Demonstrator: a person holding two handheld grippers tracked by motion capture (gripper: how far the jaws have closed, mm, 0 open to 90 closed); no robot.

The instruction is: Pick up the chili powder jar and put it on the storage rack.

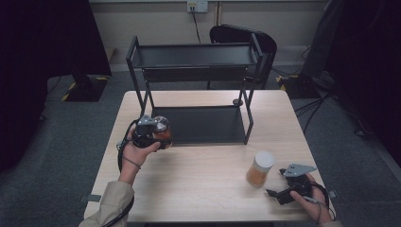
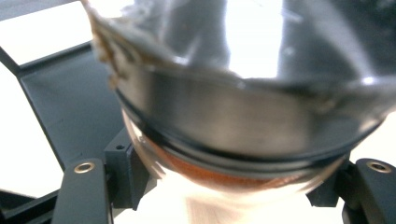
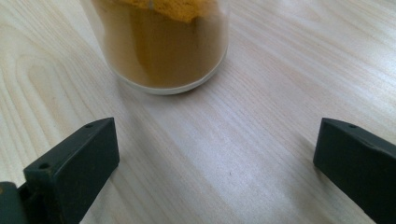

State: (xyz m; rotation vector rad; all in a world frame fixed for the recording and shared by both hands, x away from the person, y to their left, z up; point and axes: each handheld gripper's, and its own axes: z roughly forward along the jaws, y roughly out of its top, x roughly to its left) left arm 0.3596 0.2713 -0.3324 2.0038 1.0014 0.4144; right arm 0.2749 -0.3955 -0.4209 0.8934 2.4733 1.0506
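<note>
The right gripper (image 3: 215, 158) looks down along its two black jaws, which rise from the bottom corners of the right gripper view and stand wide apart with bare wood between them. Nothing sits between them — they are spread and hold nothing. Ahead, near the top edge, stands a clear jar (image 3: 161, 46) upright on the pale wooden table (image 3: 261, 121), its round base flat on the surface. It holds an orange-brown powder, brighter orange near the top of the picture — the upper part of the jar is cut off by the frame. The jar stands apart from both jaws, a little nearer the left-hand one. The wood grain runs diagonally across the tabletop.
</note>
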